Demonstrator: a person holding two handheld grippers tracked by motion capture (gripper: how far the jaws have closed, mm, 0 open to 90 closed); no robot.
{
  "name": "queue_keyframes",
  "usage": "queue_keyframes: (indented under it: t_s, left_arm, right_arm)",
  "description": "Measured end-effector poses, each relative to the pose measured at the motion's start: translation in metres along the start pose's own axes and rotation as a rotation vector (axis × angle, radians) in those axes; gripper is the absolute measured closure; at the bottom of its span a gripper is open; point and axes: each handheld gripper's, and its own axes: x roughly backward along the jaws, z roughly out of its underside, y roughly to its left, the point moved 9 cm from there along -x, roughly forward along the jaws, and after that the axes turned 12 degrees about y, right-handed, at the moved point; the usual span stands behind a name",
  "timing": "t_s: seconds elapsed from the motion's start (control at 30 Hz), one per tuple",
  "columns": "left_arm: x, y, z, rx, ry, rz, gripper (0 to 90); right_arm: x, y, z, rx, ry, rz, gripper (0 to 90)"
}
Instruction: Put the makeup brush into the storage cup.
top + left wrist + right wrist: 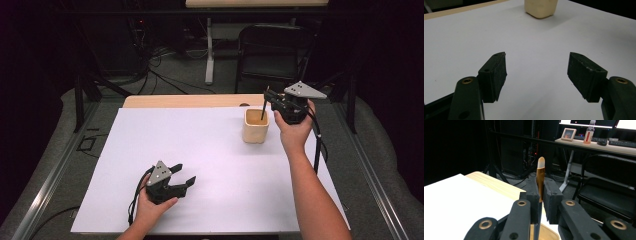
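A pale wooden cup [255, 129] stands on the white sheet [200, 155] toward the far right; the left gripper view has the cup [540, 8] at its top, and its rim [549, 231] lies below the right jaws. My right gripper [269, 97] [541, 182] hovers just above the cup, shut on a thin brush-like stick [540, 173] with an orange-brown shaft and a pale tip. The dark lower end of the stick [263, 111] reaches down into the cup. My left gripper [186, 173] [537, 56] rests low over the sheet at the near left, open, with nothing between its jaws.
The wooden table edge [185, 101] shows beyond the sheet. A black chair [272, 52] [609, 182] stands behind the table, near cables on the floor. A desk at the back carries a bottle [587, 135] and a small picture frame [568, 134].
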Motion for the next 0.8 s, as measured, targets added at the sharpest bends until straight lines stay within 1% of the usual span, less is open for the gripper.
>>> queue_keyframes:
  t_s: [0.1,0.13,0.23,0.73,0.8]
  left_arm:
    - [0.0,0.0,0.0,0.0,0.0,0.0,31.7]
    - [0.0,0.0,0.0,0.001,-0.001,0.001,31.7]
    - [0.0,0.0,0.0,0.004,-0.002,0.001,31.7]
    - [0.001,0.001,0.0,0.005,-0.003,0.001,31.7]
    - [0.001,0.0,0.0,0.007,-0.004,0.002,31.7]
  right_arm:
    - [0.0,0.0,0.0,0.0,0.0,0.0,83.5]
    - [-0.005,-0.002,0.002,-0.008,0.008,0.005,83.5]
    - [-0.007,-0.002,0.004,-0.011,0.013,0.01,83.5]
    - [-0.017,0.0,0.016,0.007,0.045,0.018,83.5]
    - [-0.018,0.0,0.018,-0.001,0.044,0.018,83.5]
